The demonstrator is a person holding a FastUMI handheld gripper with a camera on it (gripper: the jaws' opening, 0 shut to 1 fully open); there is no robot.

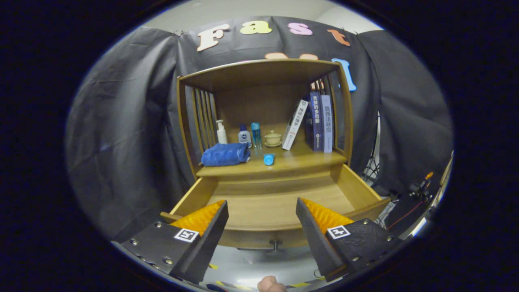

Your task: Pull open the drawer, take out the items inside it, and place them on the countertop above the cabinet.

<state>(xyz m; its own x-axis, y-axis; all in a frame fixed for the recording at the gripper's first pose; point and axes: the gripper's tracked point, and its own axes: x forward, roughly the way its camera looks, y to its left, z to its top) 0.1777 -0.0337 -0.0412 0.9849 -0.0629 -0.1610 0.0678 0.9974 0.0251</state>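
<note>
Drawer [279,202] is pulled fully open, and its visible floor is bare wood w/ nothing lying in it. Judging by that, the take-out step looks done or nearly so; a blue towel [225,154] and a small blue tube [269,159] lie on the countertop [300,160] above the drawer, prob. the items meant. Can't see the drawer's front inner corners behind the fingers, so can't rule out a leftover.

Gripper [261,219] is spread wide, pinching nothing, held above the drawer's front edge w/ fingers aimed into the drawer. Drawer knob [275,244] sits just below the front panel, between the fingers and nearer the camera.

Towel is up-left of the drawer, at the countertop's left side; tube is near the countertop's front edge, about over the drawer's middle. Both well beyond the fingers.

Next move, if any: check the drawer for leftovers; if empty, nothing more to lift out.

Behind on the countertop: pump bottle [221,132], small jars, lidded cup [273,138], books [320,121] at the right.
</note>
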